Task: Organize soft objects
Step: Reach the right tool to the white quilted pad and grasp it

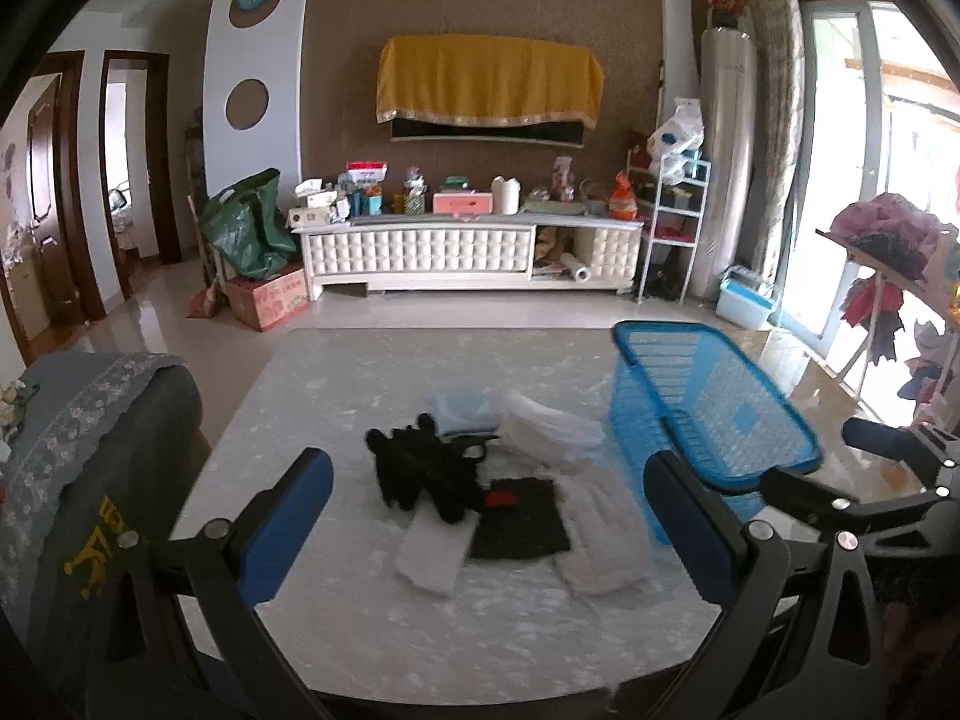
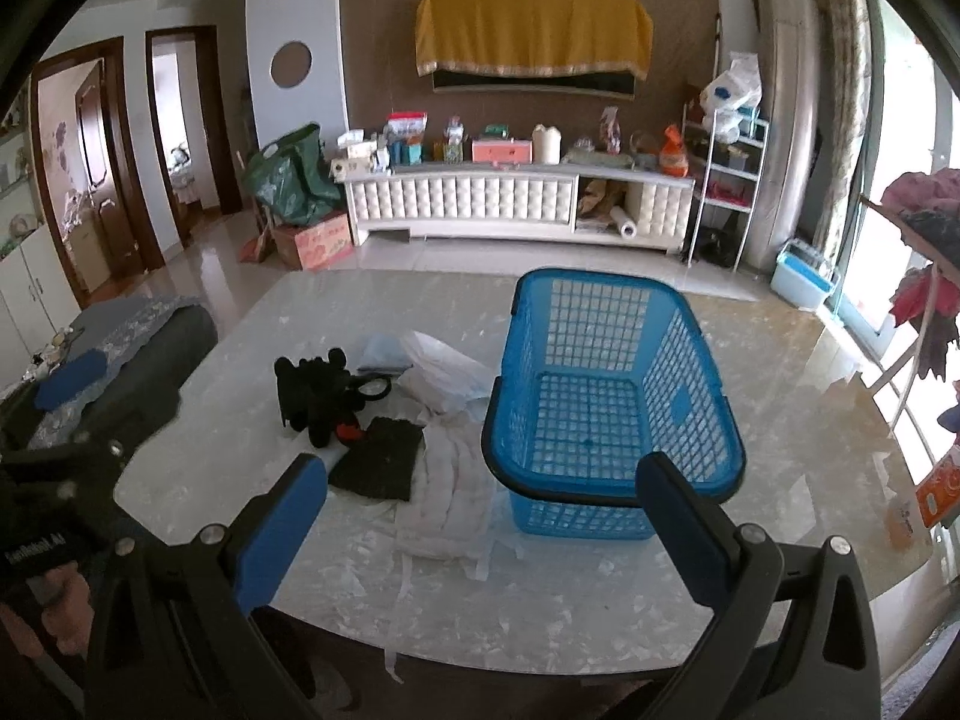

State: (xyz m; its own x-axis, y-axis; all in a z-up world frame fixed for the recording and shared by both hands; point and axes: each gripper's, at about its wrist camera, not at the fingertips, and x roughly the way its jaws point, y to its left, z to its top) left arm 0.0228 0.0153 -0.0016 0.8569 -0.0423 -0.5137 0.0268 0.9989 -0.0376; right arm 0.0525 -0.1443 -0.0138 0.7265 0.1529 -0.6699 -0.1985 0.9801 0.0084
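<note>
Hovering over the table's near edge, both grippers, left (image 1: 486,531) and right (image 2: 480,525), gape empty. Cloths (image 1: 480,480) lie mid-table, straight ahead of the left gripper (likely nearer); the basket (image 2: 606,384) stands toward the right edge.

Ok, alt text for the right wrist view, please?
An empty blue basket stands on a pale marble table, right of a pile of soft items: black gloves, dark cloth, white fabric. The open right claw frames them.
</note>
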